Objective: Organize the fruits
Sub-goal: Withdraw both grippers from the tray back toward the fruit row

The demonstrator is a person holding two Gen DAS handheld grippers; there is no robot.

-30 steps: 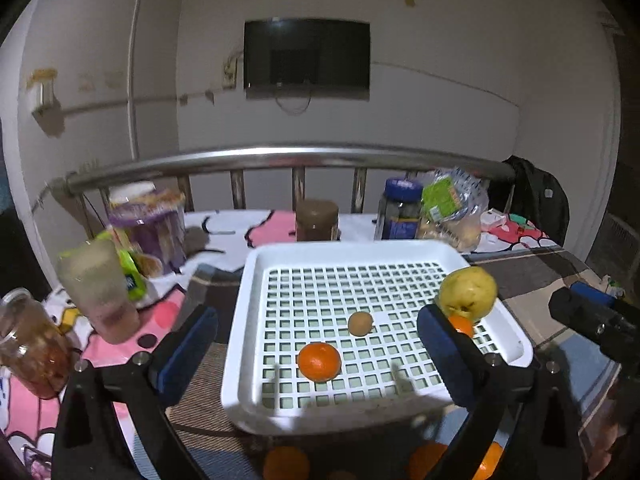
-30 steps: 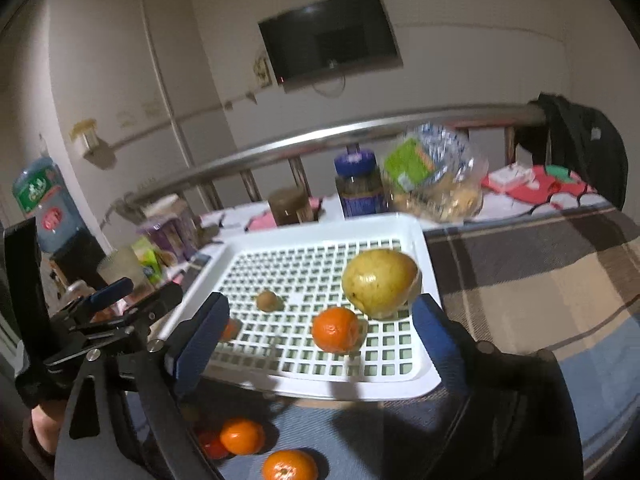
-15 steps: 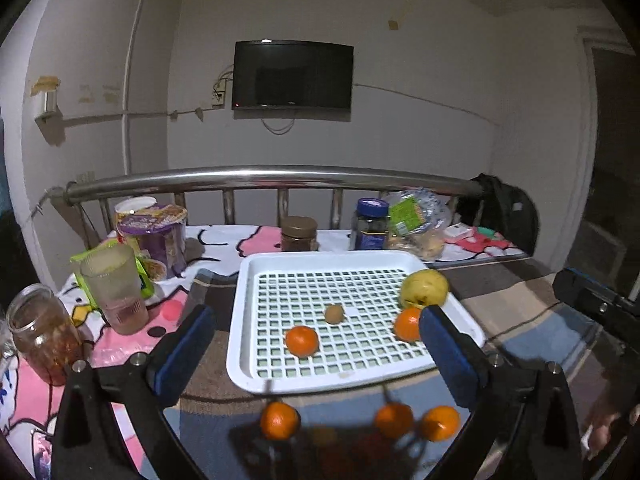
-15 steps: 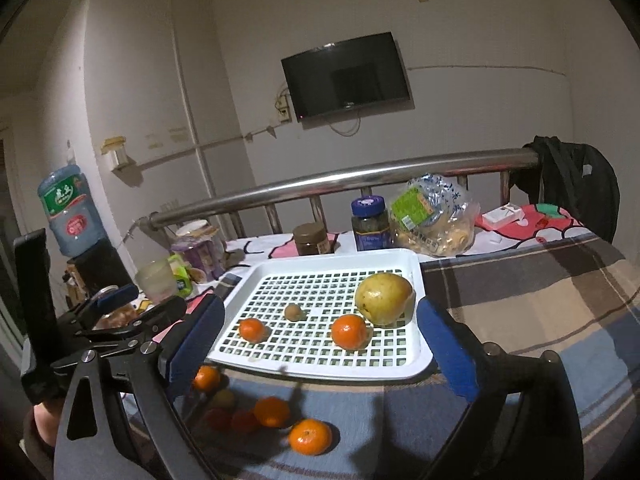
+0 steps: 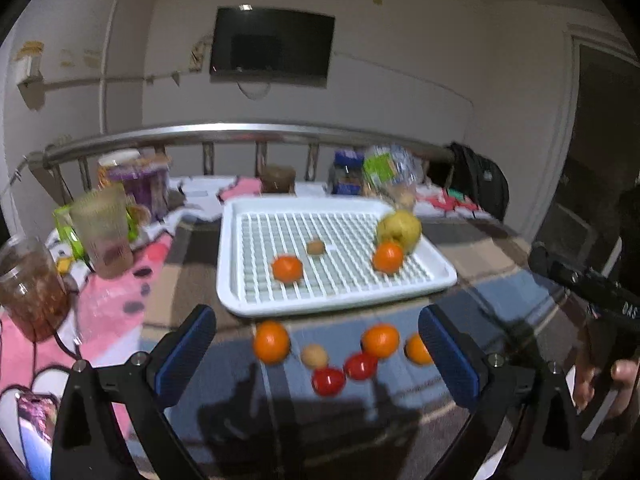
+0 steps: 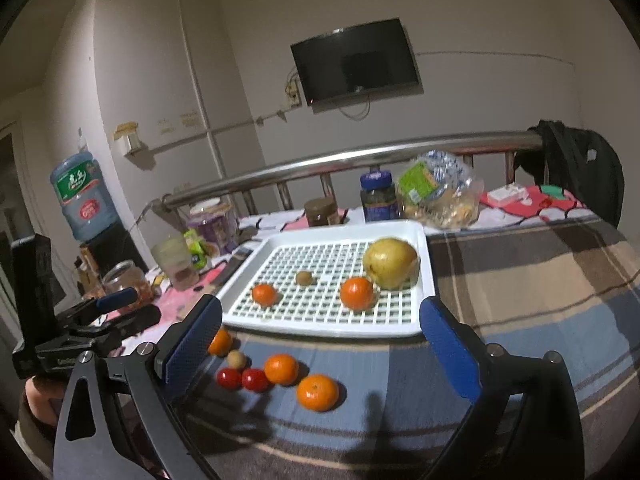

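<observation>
Four fruits lay in the white slotted plastic tray: a yellow pear, two oranges, one small brown fruit. Six more waited on the checked blanket before it. Left tongs stood wide and empty; right tongs were opening, empty.

My pads blue w/ black frame. White grid tray holds yellow-green pear, 2 orange mandarins, brown kiwi. By tray's near edge: 2 red tomatoes. Blanket brown/blue plaid.
</observation>
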